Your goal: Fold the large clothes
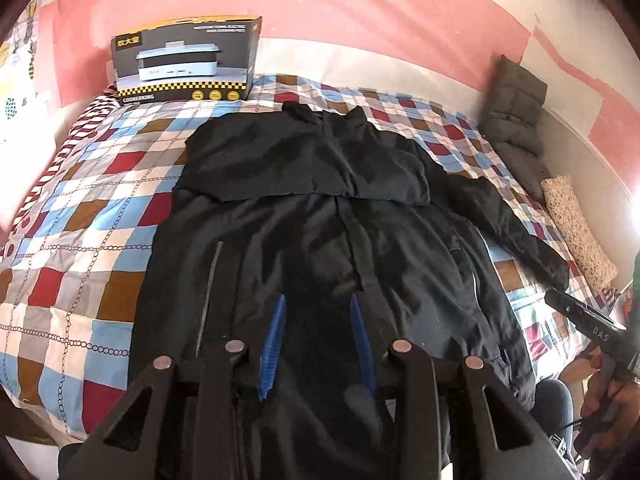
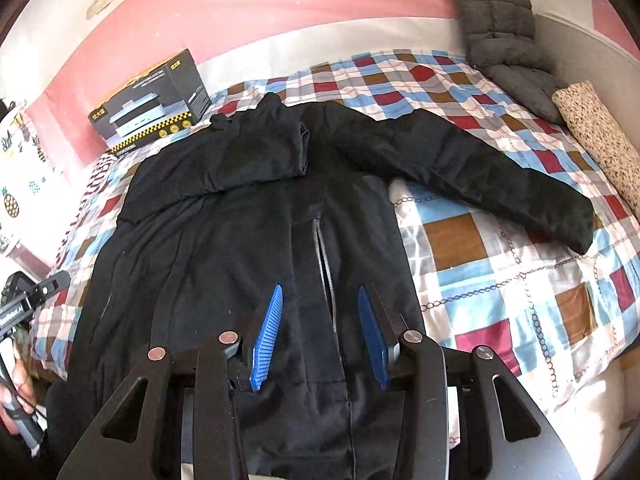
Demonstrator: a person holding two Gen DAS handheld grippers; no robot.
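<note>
A pink wall (image 1: pixel 320 4) backs a bed covered by a checked quilt (image 1: pixel 80 208) in blue, red, brown and white. On it, filling the middle of both views, lies a black jacket (image 1: pixel 320 240), front up with collar toward the wall. One sleeve is folded across the chest (image 2: pixel 240 160); the other sleeve (image 2: pixel 480 176) stretches out toward the right edge of the right wrist view.

At the upper left stands a dark cardboard box (image 1: pixel 184 60) printed with an appliance; its flaps look closed, so whatever is inside is hidden. At the upper right, a grey quilted cushion (image 2: pixel 504 40) leans on the wall beside a speckled roll (image 2: pixel 600 136).

The left tool (image 1: pixel 318 308) hangs over the jacket's lower part, blue pads spread, gripping nothing. The right tool (image 2: pixel 320 300) is likewise spread and empty over the hem, near a zipper (image 2: pixel 326 264). The jacket's bottom hem is hidden behind both tool bodies.
</note>
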